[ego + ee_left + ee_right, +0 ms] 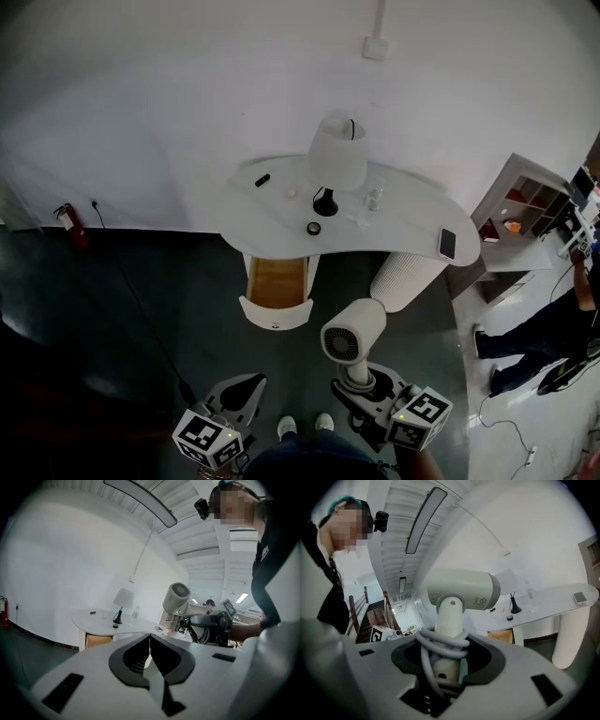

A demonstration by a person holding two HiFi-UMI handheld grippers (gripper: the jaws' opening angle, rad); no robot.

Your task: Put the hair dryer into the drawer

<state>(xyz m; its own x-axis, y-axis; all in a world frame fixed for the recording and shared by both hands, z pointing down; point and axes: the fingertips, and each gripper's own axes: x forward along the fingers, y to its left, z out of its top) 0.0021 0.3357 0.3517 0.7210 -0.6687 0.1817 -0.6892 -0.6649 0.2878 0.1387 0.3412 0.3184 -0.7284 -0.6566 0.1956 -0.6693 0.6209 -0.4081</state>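
Note:
A cream hair dryer (354, 332) stands upright in my right gripper (362, 379), whose jaws are shut on its handle. In the right gripper view the hair dryer's barrel (461, 590) lies across above the jaws, and its grey cord (442, 644) is wound round the handle. The wooden drawer (277, 289) is pulled open under the white curved table (281, 234), ahead of both grippers. My left gripper (236, 390) is low at the left, shut and empty. The left gripper view shows its jaws closed together, with the hair dryer (176, 597) at the right and the drawer (99, 641) far off.
On the table stand a white lamp (337, 155), a clear bottle (373, 199), a phone (447, 243) and small black items. A fluted white pedestal (405, 278) carries its right end. At the right are a shelf unit (527, 208) and another person (544, 328). A fire extinguisher (67, 220) stands far left.

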